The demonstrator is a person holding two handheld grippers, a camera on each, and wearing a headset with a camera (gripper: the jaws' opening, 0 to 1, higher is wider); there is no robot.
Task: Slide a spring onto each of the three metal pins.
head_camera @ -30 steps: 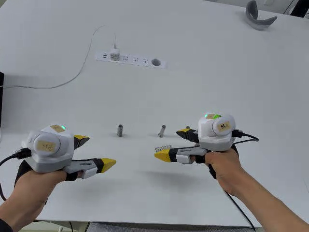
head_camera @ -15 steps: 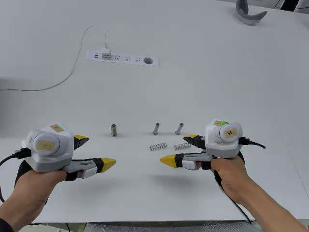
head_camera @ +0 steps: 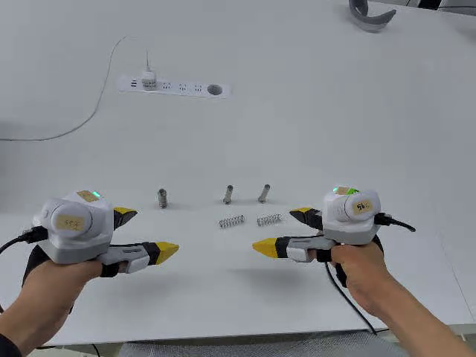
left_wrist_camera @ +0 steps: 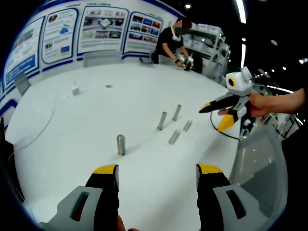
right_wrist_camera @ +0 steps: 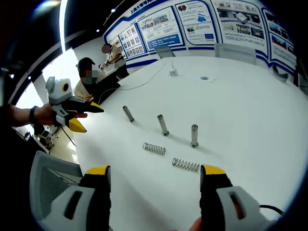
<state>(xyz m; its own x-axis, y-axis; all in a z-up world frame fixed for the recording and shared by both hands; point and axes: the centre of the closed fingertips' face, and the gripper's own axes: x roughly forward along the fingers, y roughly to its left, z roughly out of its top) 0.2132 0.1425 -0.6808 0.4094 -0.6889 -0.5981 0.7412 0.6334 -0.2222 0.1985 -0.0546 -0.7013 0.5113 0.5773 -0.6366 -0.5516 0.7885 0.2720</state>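
Note:
Three metal pins stand in a row on the white table (head_camera: 312, 111). The left pin (head_camera: 162, 198) wears a spring; the middle pin (head_camera: 228, 194) and the right pin (head_camera: 264, 193) are bare. Two loose springs (head_camera: 232, 222) (head_camera: 269, 219) lie flat just in front of the bare pins. My left gripper (head_camera: 146, 232) is open and empty, near and left of the sprung pin (left_wrist_camera: 121, 144). My right gripper (head_camera: 282, 230) is open and empty, just right of the springs (right_wrist_camera: 154, 148) (right_wrist_camera: 186, 165), facing the bare pins (right_wrist_camera: 163, 124) (right_wrist_camera: 194, 135).
A white power strip (head_camera: 175, 87) with a plug and cable lies at the back left. A grey curved object (head_camera: 368, 15) sits at the far right corner. The table's front edge runs close under both hands. A mesh chair (right_wrist_camera: 48, 187) stands beside the table.
My right gripper has drawn back to the right, away from the pins, uncovering both loose springs. The left gripper has stayed put. The head camera has shifted.

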